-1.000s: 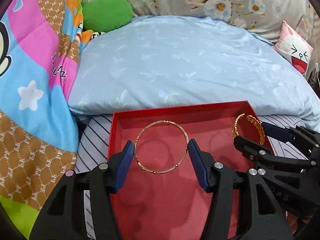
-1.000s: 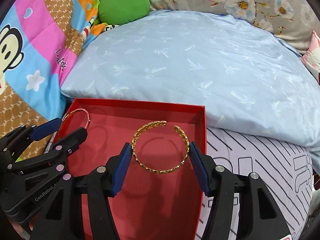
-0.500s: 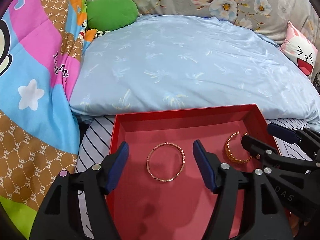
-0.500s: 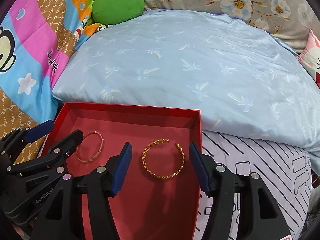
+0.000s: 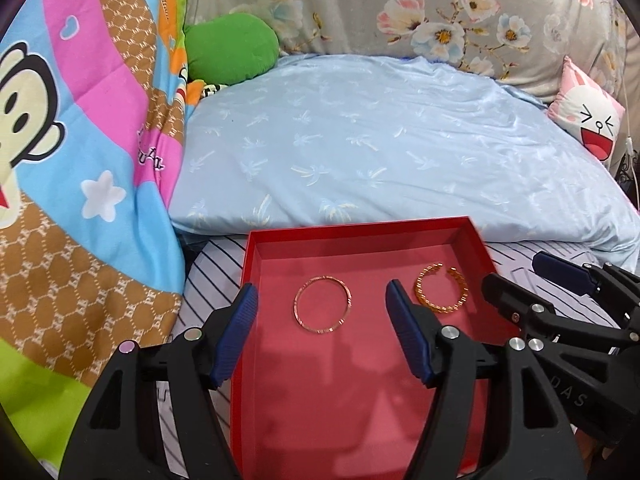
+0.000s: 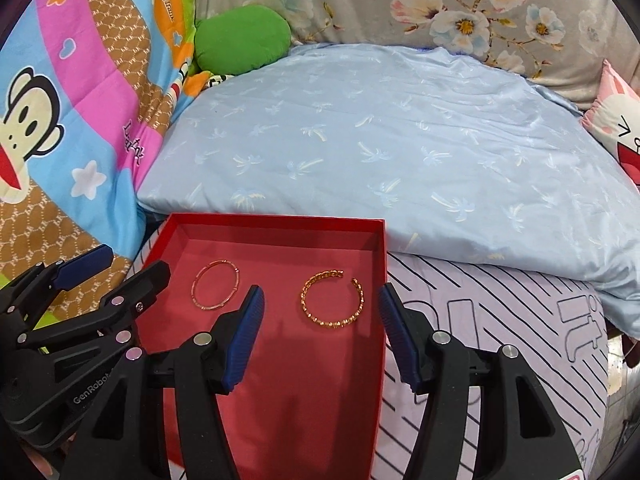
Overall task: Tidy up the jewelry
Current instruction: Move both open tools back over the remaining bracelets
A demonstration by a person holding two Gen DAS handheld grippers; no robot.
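Note:
A shallow red box (image 5: 360,227) (image 6: 280,220) sits on the bed. Two bracelets lie flat on its floor: a thin rose-gold bangle (image 5: 323,304) (image 6: 216,285) on the left and an open gold chain-pattern cuff (image 5: 441,289) (image 6: 333,300) on the right. My left gripper (image 5: 321,286) (image 6: 136,258) hovers open above the bangle without touching it. My right gripper (image 6: 320,288) (image 5: 512,270) hovers open above the cuff, also apart from it. Nothing is held between either pair of blue pads.
A light blue pillow (image 5: 380,152) lies right behind the box. A bright cartoon blanket (image 5: 80,160) rises on the left, with a green plush (image 5: 232,48) at the back. A pink cushion (image 5: 588,116) is at the right. A striped sheet (image 6: 500,320) lies under the box.
Both grippers have lifted up and back from the box. The bangle and the cuff, earlier framed between the pads, now lie on the box floor. The left jaws stand wider.

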